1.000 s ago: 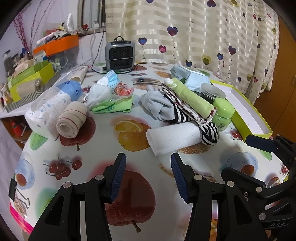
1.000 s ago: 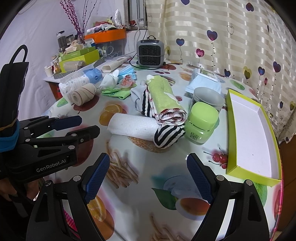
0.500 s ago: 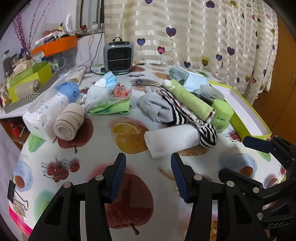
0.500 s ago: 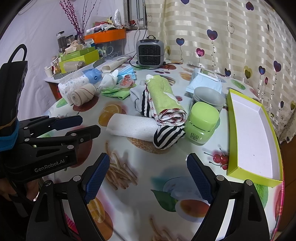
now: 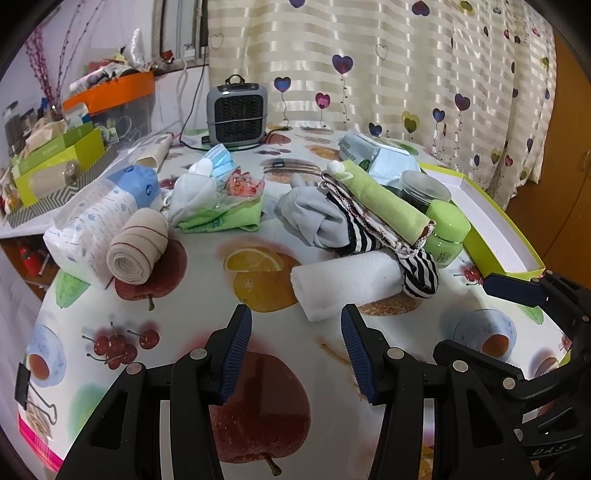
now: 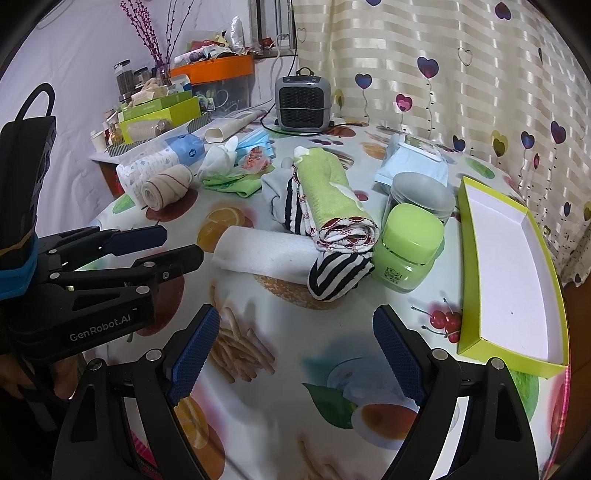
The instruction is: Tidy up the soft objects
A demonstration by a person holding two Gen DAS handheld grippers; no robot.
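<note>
- Heart-print curtains back our cluttered worktop [image 5: 207, 332], its fruit-pattern cover strewn with soft goods awaiting sorting.
- We hold the left hand-held gripper [image 5: 295, 350] and right hand-held gripper [image 6: 295, 350] above the near edge, jaws apart and empty, apparently poised to choose.
- Nearest lies the white rolled towel [image 5: 343, 282], touching the striped cloth [image 6: 338, 275] under a green roll [image 6: 332, 192].
- Beside the green jar [image 6: 410, 247], the green tray [image 6: 476, 295] sits empty, likely the destination.

Ahead of me the tabletop [image 5: 207, 295] wears a fruit-printed cloth. A cream striped curtain [image 5: 406, 62] with heart balloons hangs from twelve to two o'clock. At eleven there is a window [image 5: 181, 33], at ten a white wall [image 6: 81, 48], at three a wooden door [image 5: 561, 147].
</note>
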